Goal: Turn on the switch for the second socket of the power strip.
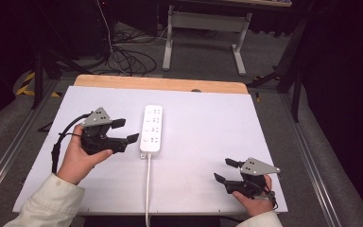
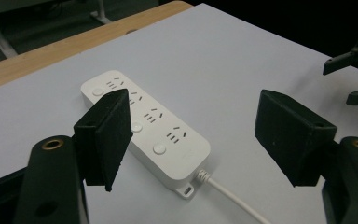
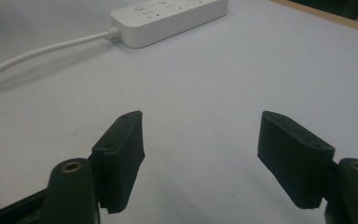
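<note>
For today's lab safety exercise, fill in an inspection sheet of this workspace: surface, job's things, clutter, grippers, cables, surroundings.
Surface: white board on a wooden table, lying flat.
Job's things: white power strip near the middle, sockets up, nothing plugged in.
Clutter: nothing seen.
Grippers: left gripper beside the strip, jaws open, apart from it; right gripper at the near right corner, jaws open, empty.
Cables: strip cord runs to the near edge; black cable trails from the left gripper.
Surroundings: dark room, loose floor cables, desk frame behind.

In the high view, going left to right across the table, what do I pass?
Left claw → white power strip with its cable running toward the near edge → right claw.
</note>
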Demonstrator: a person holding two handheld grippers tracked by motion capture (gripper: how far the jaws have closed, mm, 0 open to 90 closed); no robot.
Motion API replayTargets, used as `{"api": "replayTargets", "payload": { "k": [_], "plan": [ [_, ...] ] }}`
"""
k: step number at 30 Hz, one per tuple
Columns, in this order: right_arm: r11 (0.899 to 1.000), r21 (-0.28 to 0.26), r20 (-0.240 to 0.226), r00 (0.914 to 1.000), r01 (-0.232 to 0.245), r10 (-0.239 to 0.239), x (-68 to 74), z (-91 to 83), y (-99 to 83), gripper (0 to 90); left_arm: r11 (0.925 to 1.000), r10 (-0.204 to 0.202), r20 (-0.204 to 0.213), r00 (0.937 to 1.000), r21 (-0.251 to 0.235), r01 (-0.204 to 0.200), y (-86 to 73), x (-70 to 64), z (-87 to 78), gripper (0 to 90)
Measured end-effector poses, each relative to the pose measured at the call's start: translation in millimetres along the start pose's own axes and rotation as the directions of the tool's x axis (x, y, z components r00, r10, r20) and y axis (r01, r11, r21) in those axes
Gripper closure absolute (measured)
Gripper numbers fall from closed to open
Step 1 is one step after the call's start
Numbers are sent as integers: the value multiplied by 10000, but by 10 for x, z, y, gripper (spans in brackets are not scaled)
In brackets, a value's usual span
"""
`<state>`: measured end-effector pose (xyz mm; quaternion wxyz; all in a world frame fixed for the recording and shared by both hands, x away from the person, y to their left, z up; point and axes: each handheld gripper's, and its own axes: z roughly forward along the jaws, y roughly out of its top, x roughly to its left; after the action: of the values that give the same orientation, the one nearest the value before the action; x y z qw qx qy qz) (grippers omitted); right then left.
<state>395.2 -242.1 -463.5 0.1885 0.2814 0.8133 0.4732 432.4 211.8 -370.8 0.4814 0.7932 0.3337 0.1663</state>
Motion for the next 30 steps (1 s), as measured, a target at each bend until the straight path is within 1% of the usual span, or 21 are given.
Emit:
{"api": "replayTargets", "payload": {
  "k": [1, 2, 9, 11, 12, 13, 14, 16, 17, 20, 21, 23, 24, 25, 26, 27, 30],
  "plan": [
    [10000, 0, -7, 10000, -9, 9, 0, 0, 0, 318, 10000, -4, -17, 10000, -58, 4, -25, -6, -24, 276],
    [10000, 2, -12, 10000, -6, 6, 1, 1, 1, 318, 9998, 146, -45, 9999, -136, -147, -49, 2, -51, 275],
    [10000, -15, -25, 10000, -12, 12, 4, -4, 3, 317, 9977, 251, -5, 9997, -629, -251, -246, 27, -220, 241],
    [10000, -24, -33, 10000, -31, 31, 5, -5, 3, 316, 9972, 131, -60, 9999, -732, -135, -313, 47, -279, 240],
    [10000, -48, -48, 10000, -50, 49, 5, -4, 3, 316, 9970, -31, -17, 10000, -776, 29, -352, 56, -307, 242],
    [10000, -32, -47, 10000, -55, 55, 3, -7, 3, 316, 9964, -63, -18, 10000, -848, 62, -390, 80, -333, 242],
    [10000, -44, -62, 10000, -78, 78, 2, -7, 3, 316, 9951, -335, 126, 9994, -931, 345, -434, 90, -353, 241],
    [9999, -40, -66, 9999, -99, 99, 3, -7, 4, 315, 9924, -556, 227, 9982, -1090, 577, -519, 124, -387, 237],
    [9999, -46, -73, 9999, -93, 93, 4, -7, 5, 315, 9920, -551, 294, 9980, -1122, 581, -561, 150, -401, 231],
    [10000, -43, -61, 10000, -64, 64, 7, -8, 6, 314, 9925, -633, 358, 9973, -1028, 667, -674, 194, -443, 216],
    [10000, -48, -59, 10000, -48, 48, 6, -8, 6, 313, 9930, -623, 316, 9976, -983, 651, -711, 203, -460, 216],
    [10000, -38, -56, 10000, -67, 67, 7, -11, 5, 313, 9947, -420, 242, 9988, -926, 440, -784, 233, -500, 217],
    [10000, -38, -56, 10000, -71, 70, 7, -11, 4, 313, 9947, -453, 295, 9985, -905, 478, -822, 240, -518, 216],
    [10000, -40, -57, 10000, -78, 78, 5, -11, 3, 313, 9954, -366, 254, 9990, -877, 387, -858, 250, -537, 210],
    [10000, -37, -61, 9999, -80, 79, 4, -11, 3, 313, 9952, -400, 246, 9989, -887, 421, -895, 255, -549, 200],
    [10000, -32, -61, 10000, -75, 74, 5, -10, 3, 312, 9960, -264, 174, 9995, -848, 277, -931, 271, -569, 195],
    [10000, -62, -68, 10000, -71, 70, 6, -11, 2, 313, 9950, -496, 163, 9986, -859, 508, -1051, 291, -599, 175]
  ]
}}
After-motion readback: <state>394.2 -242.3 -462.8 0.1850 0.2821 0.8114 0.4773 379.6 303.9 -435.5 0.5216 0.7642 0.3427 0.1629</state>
